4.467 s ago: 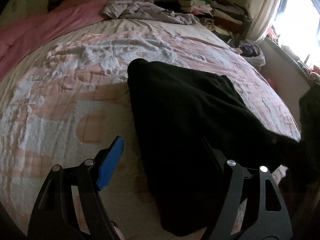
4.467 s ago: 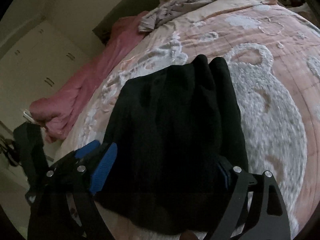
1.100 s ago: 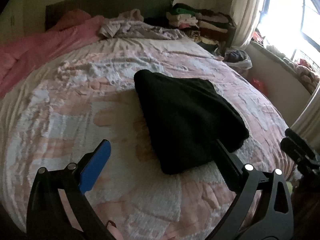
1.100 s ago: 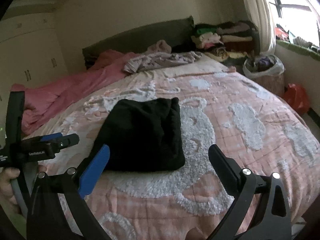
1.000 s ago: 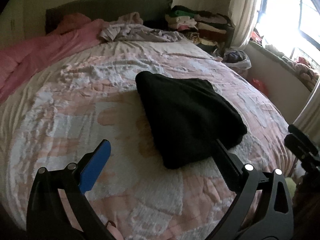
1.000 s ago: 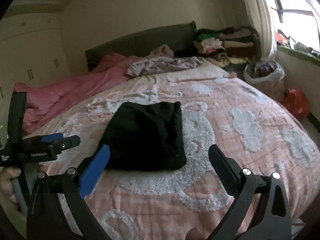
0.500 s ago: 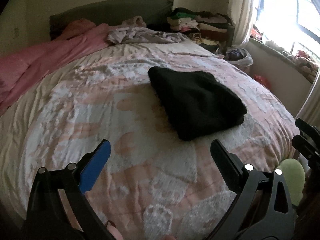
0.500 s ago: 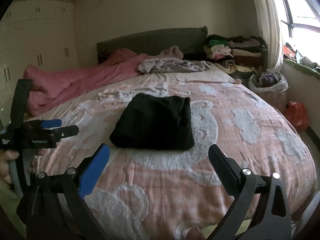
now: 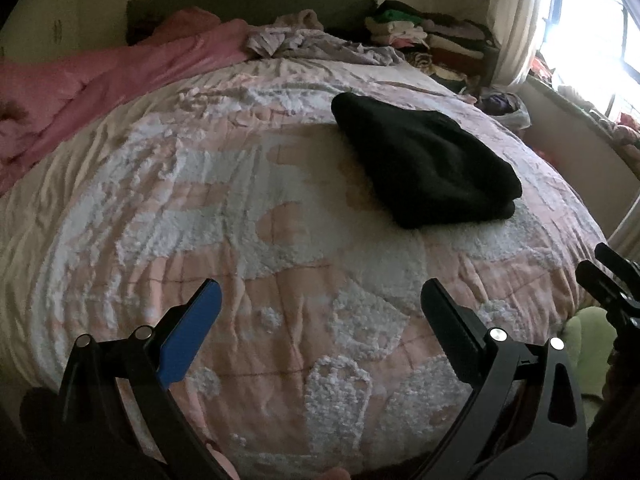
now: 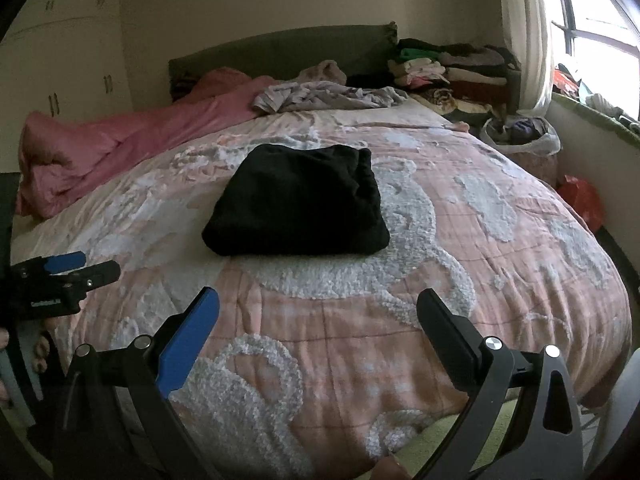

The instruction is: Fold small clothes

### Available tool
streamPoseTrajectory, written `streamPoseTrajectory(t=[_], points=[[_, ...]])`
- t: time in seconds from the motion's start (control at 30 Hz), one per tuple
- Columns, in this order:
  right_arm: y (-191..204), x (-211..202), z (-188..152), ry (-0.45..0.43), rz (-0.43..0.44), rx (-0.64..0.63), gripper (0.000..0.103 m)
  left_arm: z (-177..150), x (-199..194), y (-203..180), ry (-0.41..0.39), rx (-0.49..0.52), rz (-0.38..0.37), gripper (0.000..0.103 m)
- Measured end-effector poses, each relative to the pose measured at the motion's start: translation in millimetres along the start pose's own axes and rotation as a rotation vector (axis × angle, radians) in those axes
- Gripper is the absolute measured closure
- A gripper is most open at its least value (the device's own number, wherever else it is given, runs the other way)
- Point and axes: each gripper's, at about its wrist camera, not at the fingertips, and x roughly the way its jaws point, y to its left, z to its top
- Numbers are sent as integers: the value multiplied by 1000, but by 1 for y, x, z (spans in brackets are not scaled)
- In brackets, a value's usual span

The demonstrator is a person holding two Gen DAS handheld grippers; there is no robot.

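A black garment [image 9: 424,168] [image 10: 300,204] lies folded into a compact rectangle on the pink and white bedspread [image 9: 224,200] [image 10: 460,248]. My left gripper [image 9: 320,300] is open and empty, held back near the foot of the bed, well short of the garment. My right gripper [image 10: 318,308] is also open with nothing between its fingers, likewise pulled back from the garment. The left gripper also shows at the left edge of the right wrist view [image 10: 80,266], and the right gripper's tips [image 9: 596,262] show at the right edge of the left wrist view.
A pink duvet [image 10: 120,136] is bunched along the left side. Crumpled lilac clothes [image 10: 328,96] lie near the dark headboard [image 10: 280,52]. Stacked folded clothes [image 10: 448,68] sit at the back right, a bag of laundry [image 10: 520,136] beside the bed, a window at right.
Both grippers have drawn back from the folded black garment toward the foot of the bed, staying open. The garment has stayed in place on the bedspread.
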Motion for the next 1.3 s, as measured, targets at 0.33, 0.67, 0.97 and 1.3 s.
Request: streamPoseTrajectory(t=[0.33, 0.67, 0.97, 1.3], points=[[1, -1, 0, -1, 9, -1, 5, 2, -5, -3, -10, 5, -1, 10], [2, -1, 0, -2, 8, -1, 5, 3, -8, -4, -11, 4, 4, 10], [2, -3, 1, -2, 8, -1, 5, 3, -10, -3, -14, 2, 16, 10], [3, -8, 3, -8, 5, 0, 5, 3, -11, -2, -11, 0, 22, 10]])
